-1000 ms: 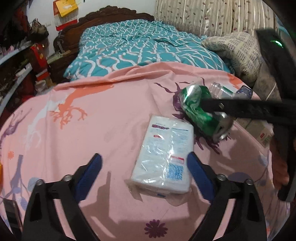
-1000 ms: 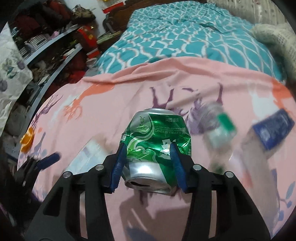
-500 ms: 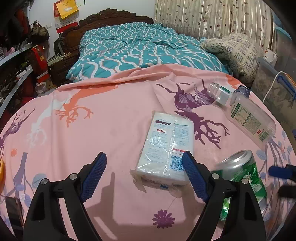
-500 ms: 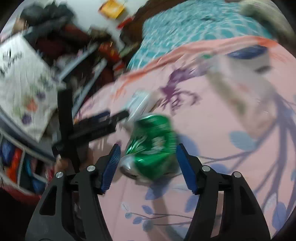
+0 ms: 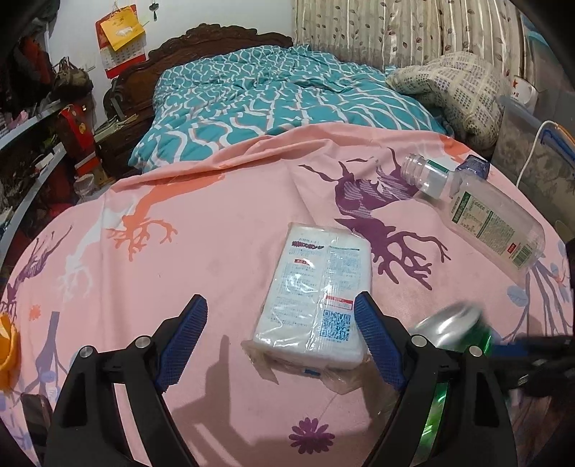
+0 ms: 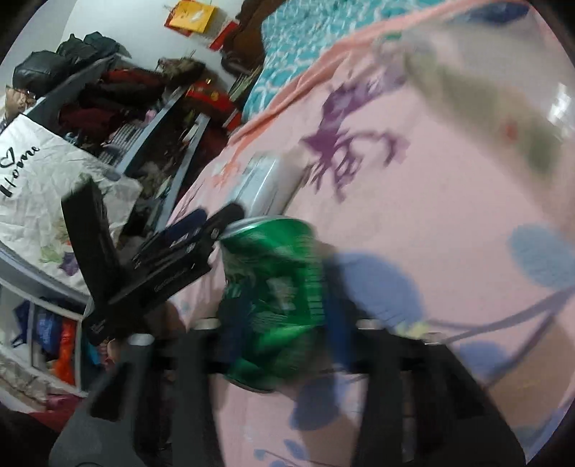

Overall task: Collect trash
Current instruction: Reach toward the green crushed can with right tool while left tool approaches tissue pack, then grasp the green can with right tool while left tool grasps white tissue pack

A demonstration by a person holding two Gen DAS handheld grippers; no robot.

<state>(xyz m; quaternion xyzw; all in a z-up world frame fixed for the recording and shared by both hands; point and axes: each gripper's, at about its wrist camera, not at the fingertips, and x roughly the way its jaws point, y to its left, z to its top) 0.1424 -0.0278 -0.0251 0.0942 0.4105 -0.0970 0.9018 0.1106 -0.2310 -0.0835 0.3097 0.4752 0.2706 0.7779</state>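
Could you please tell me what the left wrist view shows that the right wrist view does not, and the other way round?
Only the left wrist view shows the open left gripper hovering over the sharp, readable white tissue pack, the clear plastic bottle lying on its side, and the curtain. Only the right wrist view shows the right gripper shut on the green can, plus a white bag printed "Home". Both show the can, the pink sheet and the teal bedding.
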